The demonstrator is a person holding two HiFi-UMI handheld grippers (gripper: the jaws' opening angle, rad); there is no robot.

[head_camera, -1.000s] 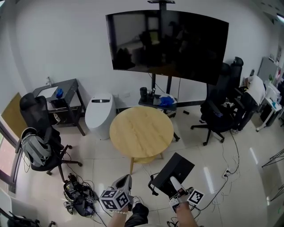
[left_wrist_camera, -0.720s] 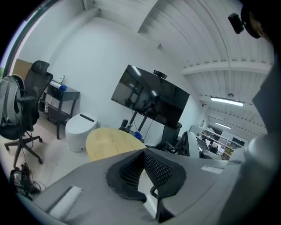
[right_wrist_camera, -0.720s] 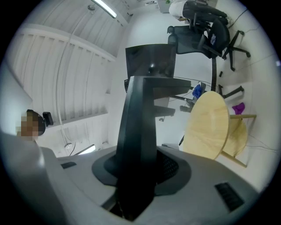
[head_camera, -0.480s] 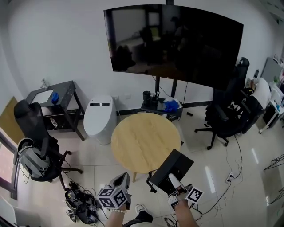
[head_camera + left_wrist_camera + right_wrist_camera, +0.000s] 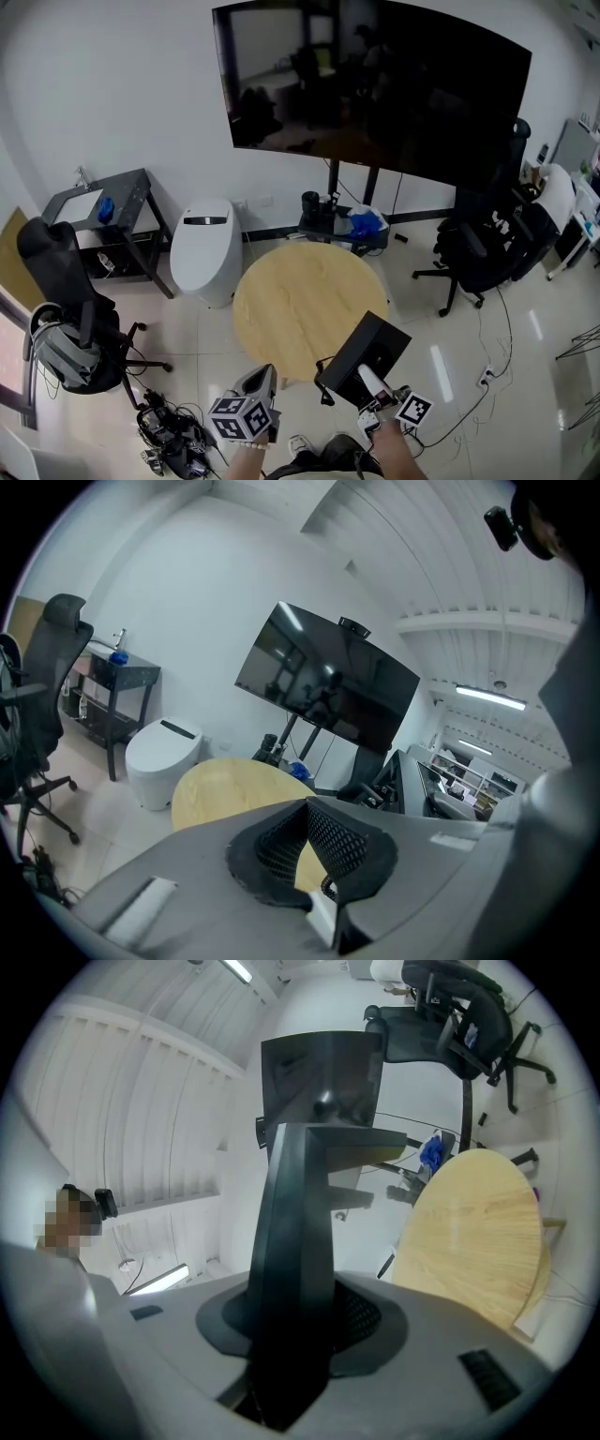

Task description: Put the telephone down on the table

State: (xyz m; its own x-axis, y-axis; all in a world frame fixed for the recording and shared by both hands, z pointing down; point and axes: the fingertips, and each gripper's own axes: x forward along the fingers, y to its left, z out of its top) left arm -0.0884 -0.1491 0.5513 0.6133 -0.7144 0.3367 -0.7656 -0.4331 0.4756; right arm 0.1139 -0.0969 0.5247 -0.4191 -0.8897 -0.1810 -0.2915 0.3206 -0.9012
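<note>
Okay, carry step. My right gripper [image 5: 364, 379] is clamped on the telephone [image 5: 367, 352], a flat black slab held in the air just at the near edge of the round table [image 5: 291, 300], toward its right side. It has not been set down yet; the tabletop is bare wood.

My left gripper [image 5: 262, 381] hangs just off the table's near edge, left of the telephone. It carries nothing.

Next move, as I judge it: bring the telephone in over the tabletop, lower it, tip it flat so that a broad face lands, and only then let the right pads go. The slab stands tilted up now, so dropping it on edge could make it topple or slide.

Views differ. The right gripper view shows the grip itself: the telephone [image 5: 300, 1232] seen edge-on, pinched low down between my jaws, with the table [image 5: 478, 1232] off to the right. The head view cannot show that contact. The left gripper view shows the mesh pads [image 5: 339, 836] meeting at the tips with nothing between them, and the table [image 5: 216, 789] beyond. Only the head view gives both grippers and the whole table together.
</note>
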